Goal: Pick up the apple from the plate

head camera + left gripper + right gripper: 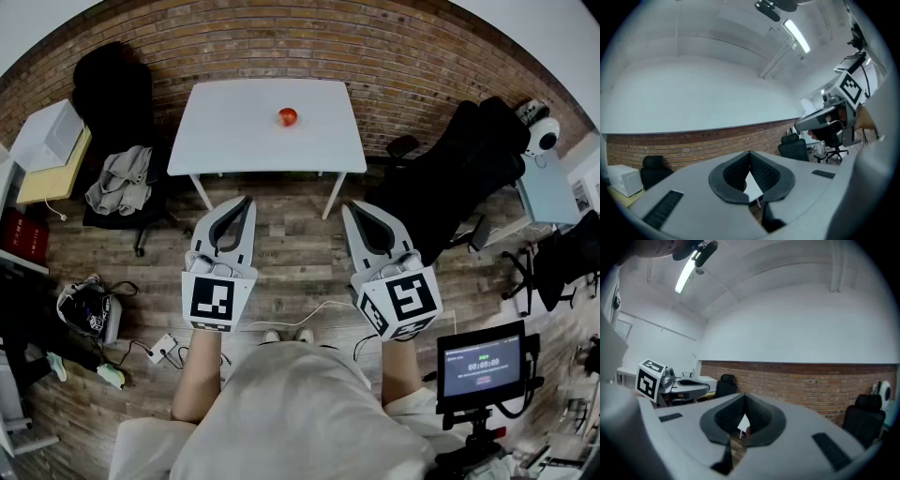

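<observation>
A red apple (287, 116) lies near the middle of a white table (225, 141) by the brick wall; I cannot make out a plate under it. Both grippers are held level well short of the table, over the wooden floor. My left gripper (247, 200) is shut with nothing in it, its tips touching (750, 153). My right gripper (350, 206) is also shut and empty (744, 395). Each gripper view shows the other gripper beside it, and a sliver of the white table (753, 188) shows through the jaw window.
A chair with grey clothes (120, 180) stands left of the table, black office chairs (469, 164) to its right. A white box on a yellow cabinet (47, 141) sits far left. On the floor are a bag (86, 309) and a power strip (161, 349). A monitor (483, 366) stands at lower right.
</observation>
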`<state>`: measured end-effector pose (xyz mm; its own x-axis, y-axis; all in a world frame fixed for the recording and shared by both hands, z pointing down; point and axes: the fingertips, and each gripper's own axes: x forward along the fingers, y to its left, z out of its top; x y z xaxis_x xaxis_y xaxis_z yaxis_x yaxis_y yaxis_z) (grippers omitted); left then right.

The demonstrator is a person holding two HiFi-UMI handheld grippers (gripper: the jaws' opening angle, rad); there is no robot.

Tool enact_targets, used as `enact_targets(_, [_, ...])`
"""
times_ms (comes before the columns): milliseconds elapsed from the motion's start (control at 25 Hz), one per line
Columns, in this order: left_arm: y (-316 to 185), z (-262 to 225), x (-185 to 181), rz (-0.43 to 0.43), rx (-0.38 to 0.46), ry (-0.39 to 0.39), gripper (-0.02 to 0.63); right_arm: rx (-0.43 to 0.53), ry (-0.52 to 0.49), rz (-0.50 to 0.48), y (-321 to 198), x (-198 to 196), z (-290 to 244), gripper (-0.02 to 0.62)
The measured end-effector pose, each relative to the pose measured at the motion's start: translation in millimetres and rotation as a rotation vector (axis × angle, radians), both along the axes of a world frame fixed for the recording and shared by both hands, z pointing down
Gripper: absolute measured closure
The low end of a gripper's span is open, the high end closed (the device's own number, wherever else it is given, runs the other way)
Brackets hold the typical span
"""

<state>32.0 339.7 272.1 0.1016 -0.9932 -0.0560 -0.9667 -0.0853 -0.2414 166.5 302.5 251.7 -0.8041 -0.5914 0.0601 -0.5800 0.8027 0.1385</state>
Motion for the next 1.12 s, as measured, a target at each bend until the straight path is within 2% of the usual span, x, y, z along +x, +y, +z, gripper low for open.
enact_targets(160, [1,0,-1,0.006,-0.008,0.001,0.600,-0.024,0.003,-0.006,2,-4,4,0.595])
enact_targets(360, [1,-1,-6,0.007,-0.017,-0.001,0.600,-0.096,-0.067,-0.019,0,-9,8,0.594])
enact_targets(600, [-1,3,-5,0.030,-0.043,-0.001,0.600,-0.089,-0.087,-0.034,4,-12,4,0.594])
enact_targets(920, [3,14,-24,0.060,-0.067,-0.002,0.600,-0.142,-0.071,-0.057,18,-39,17,0.594])
enact_targets(1120, [5,26,-28,0.079,-0.067,0.000,0.600,-0.112,-0.074,-0.080,24,-46,18,0.594])
